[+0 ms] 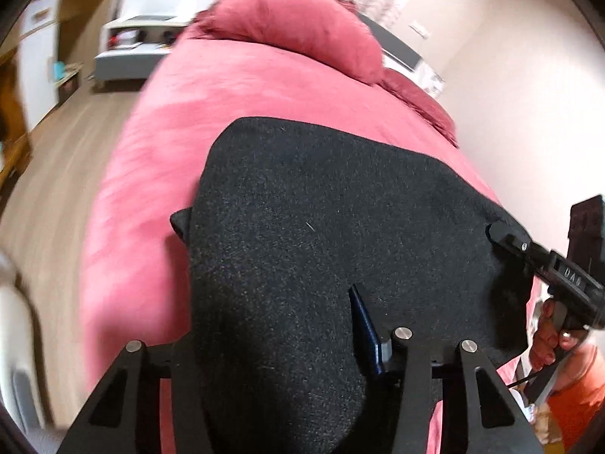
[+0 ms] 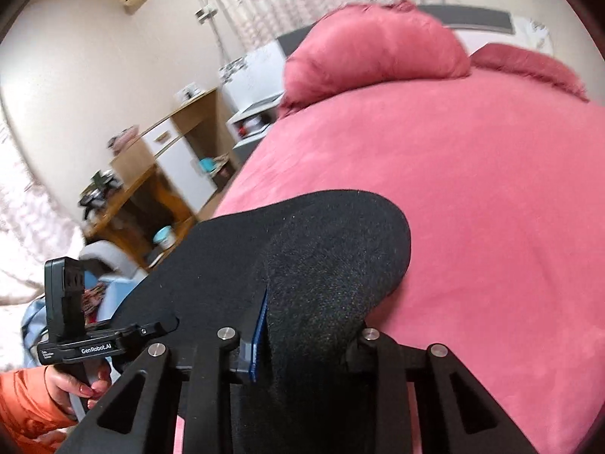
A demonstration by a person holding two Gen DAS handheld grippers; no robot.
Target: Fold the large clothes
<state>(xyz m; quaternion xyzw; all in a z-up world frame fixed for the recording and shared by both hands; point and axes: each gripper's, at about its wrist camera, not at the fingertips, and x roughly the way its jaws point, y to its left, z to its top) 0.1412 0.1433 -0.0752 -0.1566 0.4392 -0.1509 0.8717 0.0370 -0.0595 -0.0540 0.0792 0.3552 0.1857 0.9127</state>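
**Black garment pinched at both ends over the pink bed**

The black garment (image 1: 302,227) was spread on the pink bedcover (image 1: 159,121), near the foot end, with both grippers biting its near edge. The left gripper (image 1: 280,340) sat partly closed with a thick bunch of the fabric filling the gap; one blue-padded finger (image 1: 365,329) pressed into the cloth, the other was buried under it. The right gripper (image 2: 302,333) was narrower, clamped on a raised fold of the same garment, blue pad (image 2: 259,336) tight against the fabric. From the left camera you could see the right gripper nipping the garment's right corner, with the person's hand (image 1: 548,336) on the handle and an orange sleeve (image 1: 578,397) behind.

The far edge of the garment was rounded and lay flat. Beyond it was lots of bare bedcover up to the pink pillow (image 2: 374,45). The wall ran close along the right side of the bed, and the wooden floor (image 1: 56,189) lay on the left.
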